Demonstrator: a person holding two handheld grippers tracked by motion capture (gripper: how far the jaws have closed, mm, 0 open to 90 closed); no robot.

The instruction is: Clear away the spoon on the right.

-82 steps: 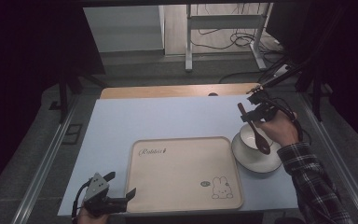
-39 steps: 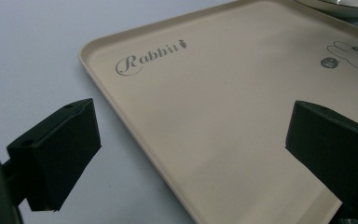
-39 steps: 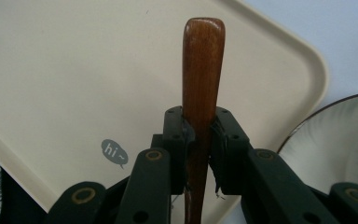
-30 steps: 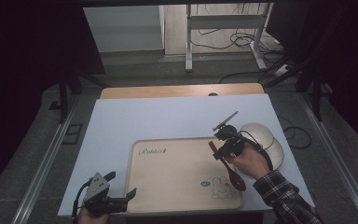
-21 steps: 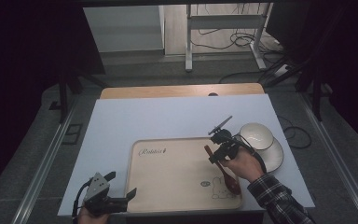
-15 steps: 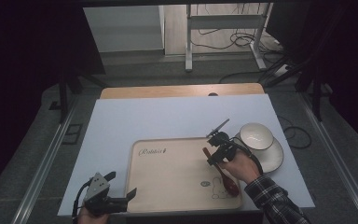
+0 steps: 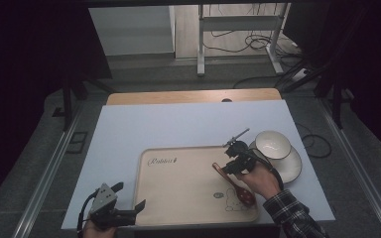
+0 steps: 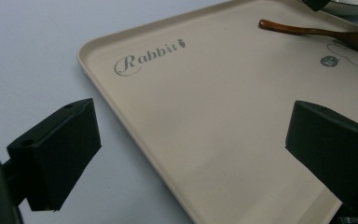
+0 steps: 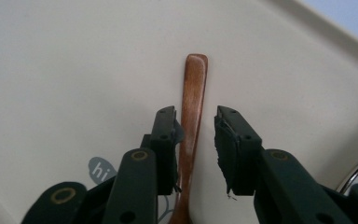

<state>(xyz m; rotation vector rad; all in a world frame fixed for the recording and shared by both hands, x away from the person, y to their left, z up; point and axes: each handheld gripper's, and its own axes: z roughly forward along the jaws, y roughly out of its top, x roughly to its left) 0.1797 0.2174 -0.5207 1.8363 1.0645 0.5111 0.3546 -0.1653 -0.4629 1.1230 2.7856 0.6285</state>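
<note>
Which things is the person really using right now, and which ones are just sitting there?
In use:
- wooden spoon, lying on the tray between the right gripper's jaws, which have just been opening
- beige tray

Just sitting there:
- white bowl on its plate, beside the tray
- left gripper, open, near the tray's corner

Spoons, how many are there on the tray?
1. The wooden spoon lies on the tray, at its right side near the rabbit drawing, between the right tongs.

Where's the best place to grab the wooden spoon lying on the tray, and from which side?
Grip the wooden spoon on its slim straight handle, coming from above with the jaws straddling it. It lies flat on the tray, and the handle is narrower than the bowl.
</note>
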